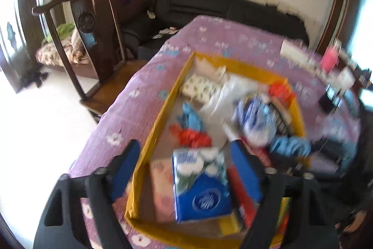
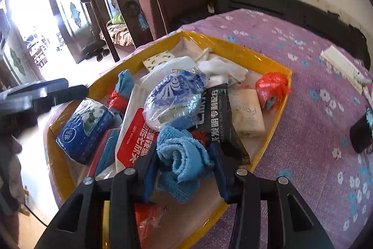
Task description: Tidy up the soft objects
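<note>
A yellow-rimmed tray (image 1: 163, 104) on the purple flowered cloth holds a heap of soft things. In the left wrist view my left gripper (image 1: 186, 155) stands open and wide. A blue and white tissue pack (image 1: 200, 183) lies in the tray's near corner between its fingers, touching neither. In the right wrist view my right gripper (image 2: 184, 167) is shut on a rolled light blue towel (image 2: 181, 155), which rests on the pile in the tray (image 2: 233, 48). The tissue pack (image 2: 86, 125) lies at the tray's left.
The tray also holds a blue-printed plastic bag (image 2: 174, 97), a red and white pouch (image 2: 135, 139), a black pack (image 2: 219, 113), a beige block (image 2: 247, 113), a red bag (image 2: 270, 85) and white cloth (image 2: 221, 69). A wooden chair (image 1: 93, 39) stands past the table's left edge.
</note>
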Demonstrator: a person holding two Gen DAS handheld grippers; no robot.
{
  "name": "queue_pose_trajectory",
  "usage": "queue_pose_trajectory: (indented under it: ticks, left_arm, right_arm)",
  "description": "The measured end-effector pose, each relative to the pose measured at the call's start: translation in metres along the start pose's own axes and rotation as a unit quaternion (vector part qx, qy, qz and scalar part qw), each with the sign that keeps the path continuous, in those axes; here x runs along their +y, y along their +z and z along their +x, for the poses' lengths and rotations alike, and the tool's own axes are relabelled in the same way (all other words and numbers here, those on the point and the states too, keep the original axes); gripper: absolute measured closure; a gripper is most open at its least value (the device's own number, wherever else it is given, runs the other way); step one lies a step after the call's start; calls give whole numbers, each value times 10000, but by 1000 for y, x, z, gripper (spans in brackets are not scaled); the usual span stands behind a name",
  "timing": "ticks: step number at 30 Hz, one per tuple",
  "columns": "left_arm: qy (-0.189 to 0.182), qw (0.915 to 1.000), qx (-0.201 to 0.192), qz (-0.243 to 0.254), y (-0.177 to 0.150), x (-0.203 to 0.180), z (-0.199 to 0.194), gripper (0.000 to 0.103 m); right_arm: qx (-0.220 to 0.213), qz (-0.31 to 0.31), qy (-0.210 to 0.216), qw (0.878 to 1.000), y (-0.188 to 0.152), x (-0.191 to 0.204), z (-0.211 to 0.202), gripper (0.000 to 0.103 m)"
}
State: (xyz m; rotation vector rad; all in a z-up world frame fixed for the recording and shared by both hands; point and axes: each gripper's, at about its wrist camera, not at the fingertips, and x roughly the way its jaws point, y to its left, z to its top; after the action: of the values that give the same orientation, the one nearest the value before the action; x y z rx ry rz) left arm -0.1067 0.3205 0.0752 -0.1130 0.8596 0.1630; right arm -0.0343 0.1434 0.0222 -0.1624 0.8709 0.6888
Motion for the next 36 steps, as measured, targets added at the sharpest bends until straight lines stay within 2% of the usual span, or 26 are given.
queue_pose_trajectory:
  ticks: [2,4,5,6,10,15,18,23,28,30,32,36]
  left_arm:
    - [132,9993,192,283,-6,-11,12,19]
    - [156,9982,342,475,-10,-20,23,20]
    - [141,9978,326,560,-11,-23,27,31]
    - [108,9978,293,586,-11,-24,27,53]
    - [-152,9994,21,309,0,-17,14,53]
    - [-488,9987,-82,-83,39,-17,12,52]
    - [-636,9977,45,-224,70,-27,34,52]
    - [-263,9991,184,-267,122,-43,97,51]
    - [-205,9974,376,-581,144,-38,144,48]
    - [-279,9956,424,-791,147,-33,152,41]
    - [-357,9947,378,-884,147,-30,151,40]
    - [-199,9978,156,-611,139,-39,125,30]
  right_arm:
    - [-23,168,198,9997,0,-6,-1,27]
    - [-123,299,418,9986,-1,-11,-6,24]
    - [-189,327,436,9983,-2,-13,-11,24]
    - [-328,365,483,9976,-4,-17,-20,24]
    - [-913,628,477,9927,-8,-41,-51,14]
    - [-1483,1081,-62,9830,-11,-84,-66,11]
    - [-1323,1337,-303,9817,-14,-105,-55,11]
    - [-1153,1732,-179,9780,-18,-124,-50,11]
    - [-1051,1719,-178,9793,-18,-126,-45,11]
    - [-1018,1668,-200,9805,-18,-125,-43,11]
    - [-1001,1633,-241,9812,-17,-124,-42,11]
    - [-929,1603,-319,9822,-18,-123,-40,11]
